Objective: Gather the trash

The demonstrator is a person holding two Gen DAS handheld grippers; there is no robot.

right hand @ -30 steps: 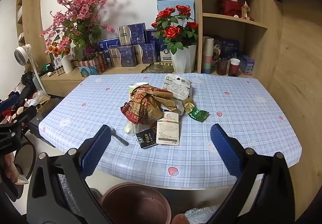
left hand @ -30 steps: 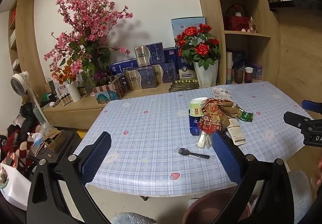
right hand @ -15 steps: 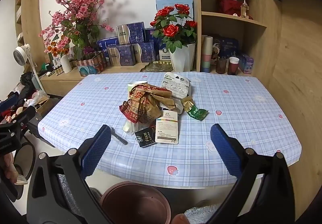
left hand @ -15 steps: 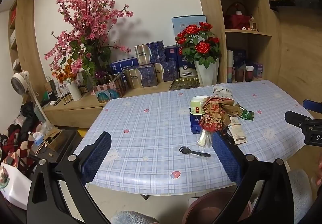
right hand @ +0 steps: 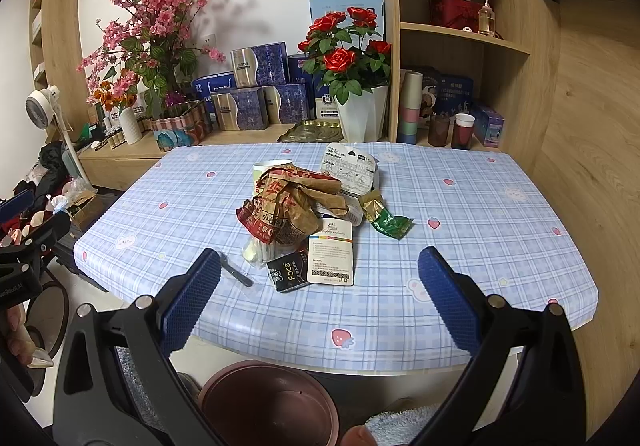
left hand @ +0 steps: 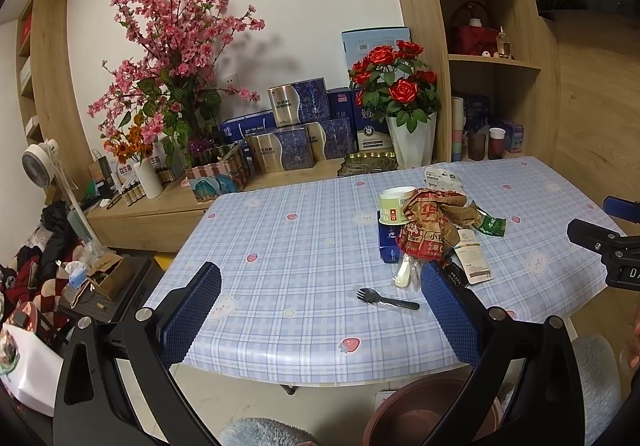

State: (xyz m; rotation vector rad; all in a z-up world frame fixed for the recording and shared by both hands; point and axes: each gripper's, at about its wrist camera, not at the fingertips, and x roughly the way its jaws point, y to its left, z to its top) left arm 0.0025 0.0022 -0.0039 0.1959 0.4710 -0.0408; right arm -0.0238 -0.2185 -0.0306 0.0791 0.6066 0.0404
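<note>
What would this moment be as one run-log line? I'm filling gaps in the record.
phase: approach | left gripper: open, empty | right gripper: open, empty | trash pile: on table, untouched | bin: below table edge

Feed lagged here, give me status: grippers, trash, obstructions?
Left gripper open, right gripper open, both empty. Trash pile untouched mid-table; bin below near edge. Nothing blocking.

The brown bin [right hand: 268, 404] under the table's near edge is cut off by the frame bottom, the paper cup [right hand: 267, 170] mostly hides behind the crumpled wrapper [right hand: 286, 207], and small print's unreadable.
</note>
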